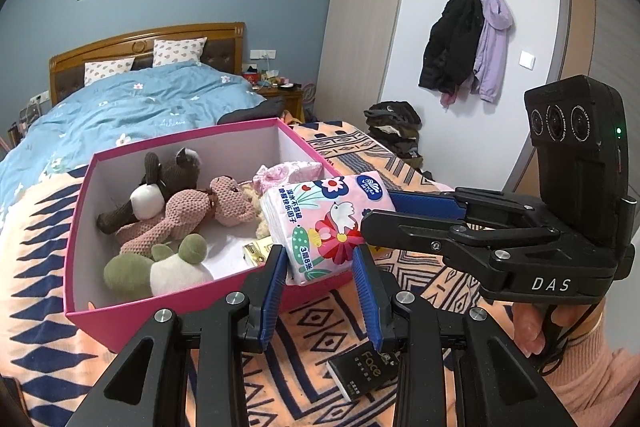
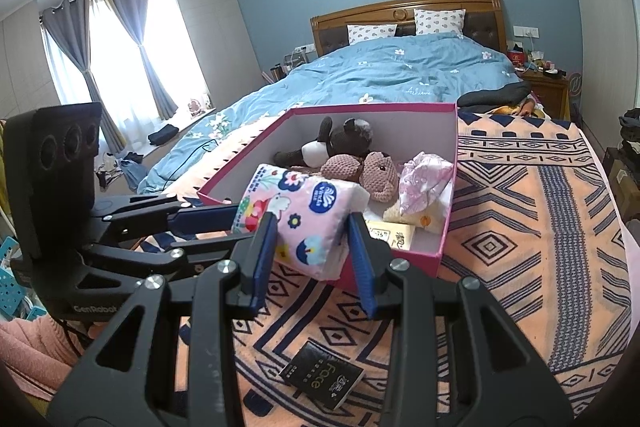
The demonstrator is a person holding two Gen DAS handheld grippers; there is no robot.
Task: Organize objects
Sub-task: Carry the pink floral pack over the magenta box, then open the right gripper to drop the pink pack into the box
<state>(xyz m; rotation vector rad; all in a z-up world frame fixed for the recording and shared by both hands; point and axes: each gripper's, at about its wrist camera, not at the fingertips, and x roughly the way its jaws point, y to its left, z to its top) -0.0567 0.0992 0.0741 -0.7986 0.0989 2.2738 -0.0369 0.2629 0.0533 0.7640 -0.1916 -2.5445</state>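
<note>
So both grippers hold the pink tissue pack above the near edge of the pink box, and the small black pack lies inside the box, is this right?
One part is wrong. The black pack lies outside the box, on the patterned blanket in front of it, as the right wrist view shows. The rest stands: left gripper and right gripper hold the tissue pack.

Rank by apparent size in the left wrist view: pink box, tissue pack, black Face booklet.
1. pink box
2. tissue pack
3. black Face booklet

The pack sits nearer the camera than most of the box, yet the box still looks clearly larger. The tongs partly hide the booklet, so its rank is less sure.
</note>
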